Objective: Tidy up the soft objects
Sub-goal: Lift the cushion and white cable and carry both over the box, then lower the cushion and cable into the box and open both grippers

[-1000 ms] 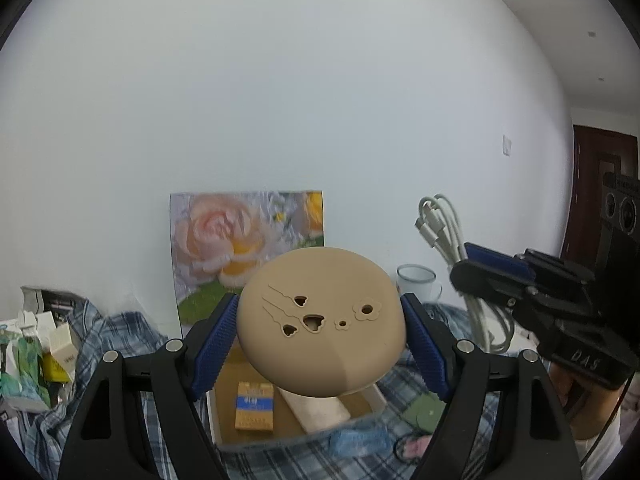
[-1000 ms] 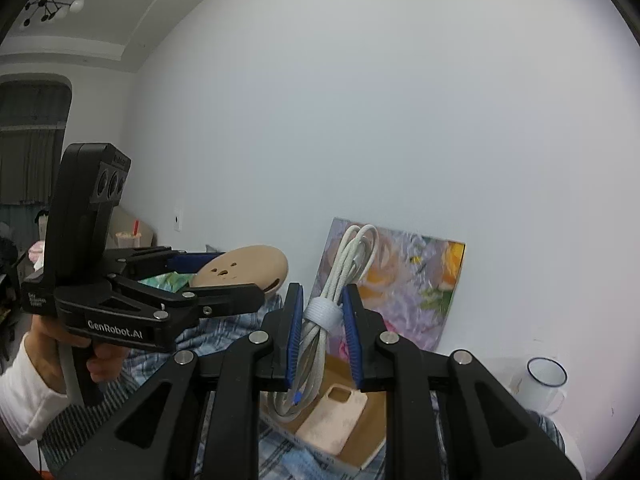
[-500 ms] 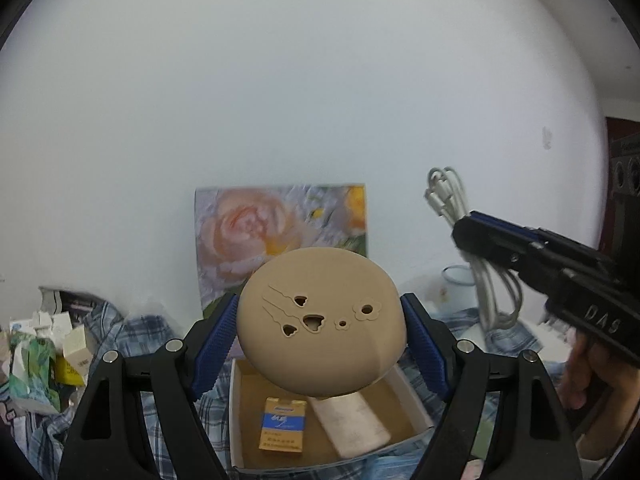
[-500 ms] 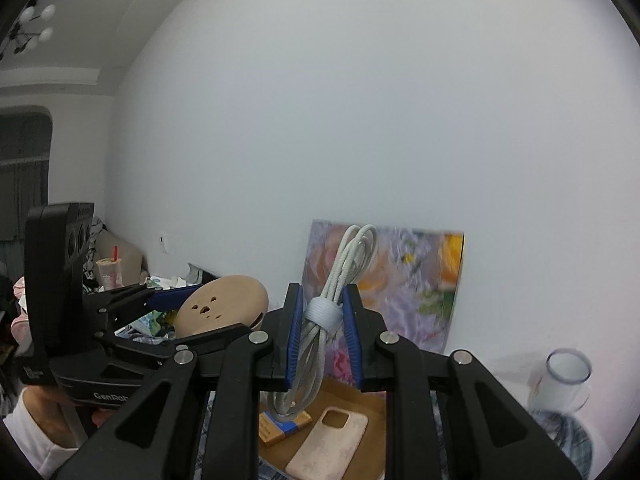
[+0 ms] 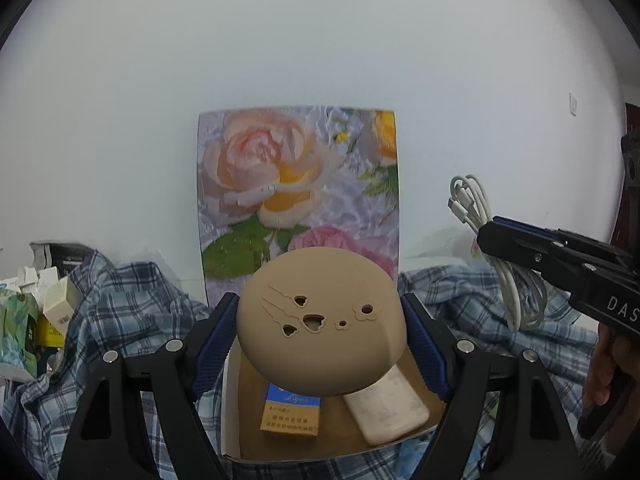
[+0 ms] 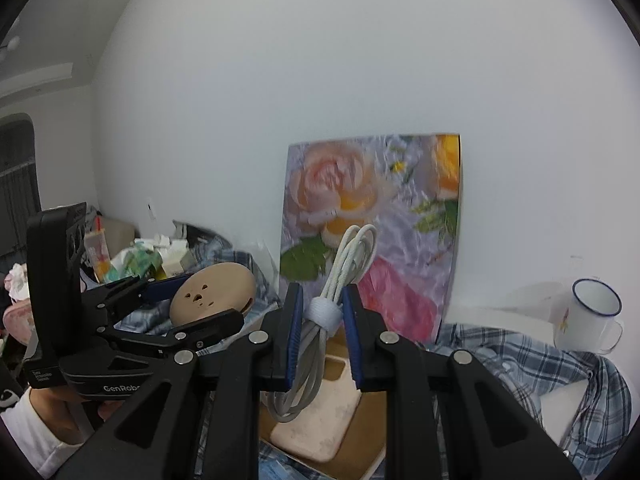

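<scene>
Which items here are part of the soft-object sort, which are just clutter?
In play:
- tan round soft pad with cut-out holes, in left gripper
- white coiled cable with strap, in right gripper
- shallow cardboard box
- pale phone case in the box

Lying about:
- blue-and-orange packet in the box
- rose painting
- white enamel mug
- plaid cloth

Blue plaid cloth (image 5: 132,312), tan disc (image 5: 320,320)

A flower painting (image 5: 298,200) leaned against the white wall (image 5: 320,40). A white enamel mug (image 6: 592,316) stood near the plaid cloth (image 6: 520,356).
</scene>
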Tool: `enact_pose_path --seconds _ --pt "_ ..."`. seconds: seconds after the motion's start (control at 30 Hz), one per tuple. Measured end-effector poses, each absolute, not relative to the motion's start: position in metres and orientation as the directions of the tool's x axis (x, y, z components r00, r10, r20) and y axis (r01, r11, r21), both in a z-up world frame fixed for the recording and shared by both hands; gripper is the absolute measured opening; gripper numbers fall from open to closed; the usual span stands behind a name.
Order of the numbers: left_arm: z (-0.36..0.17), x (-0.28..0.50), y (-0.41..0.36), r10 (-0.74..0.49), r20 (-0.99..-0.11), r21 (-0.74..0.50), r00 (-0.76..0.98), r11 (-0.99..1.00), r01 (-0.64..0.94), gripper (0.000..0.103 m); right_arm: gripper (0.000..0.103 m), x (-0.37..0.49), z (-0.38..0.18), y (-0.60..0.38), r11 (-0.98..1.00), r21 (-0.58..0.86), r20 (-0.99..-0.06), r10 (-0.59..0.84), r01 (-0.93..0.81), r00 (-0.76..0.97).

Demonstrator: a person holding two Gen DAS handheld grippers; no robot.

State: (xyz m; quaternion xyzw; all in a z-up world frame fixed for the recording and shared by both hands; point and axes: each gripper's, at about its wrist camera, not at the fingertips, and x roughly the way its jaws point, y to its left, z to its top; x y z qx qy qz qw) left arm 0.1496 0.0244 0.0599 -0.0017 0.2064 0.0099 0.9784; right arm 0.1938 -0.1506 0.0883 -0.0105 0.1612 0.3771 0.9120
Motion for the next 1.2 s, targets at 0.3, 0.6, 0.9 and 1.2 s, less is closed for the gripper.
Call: enact_pose_path --seconds 0.3,0.6,0.9,1.2 --pt "0.036 0.164 0.026 -0.008 -0.463 -0.03 0.887 1.0 -0.006 0.081 0.019 0.215 0.056 -0.143 0.73 0.114 -0.384 0.658 -0.674 0.647" --pt "0.011 0.179 0.023 -0.034 -0.527 -0.048 0.849 0.999 0.01 0.081 0.019 0.23 0.037 -0.144 0.74 0.136 -0.432 0.643 -0.659 0.633" --pt "-0.01 0.194 0.01 -0.058 -0.594 -0.021 0.803 0.998 0.057 0.081 0.019 0.244 0.015 -0.141 0.753 0.142 -0.499 0.615 -0.643 0.61" --pt "-0.029 0.206 -0.003 -0.087 -0.66 -0.015 0.746 0.995 0.103 0.081 0.02 0.251 -0.002 -0.135 0.762 0.132 -0.553 0.588 -0.635 0.591"
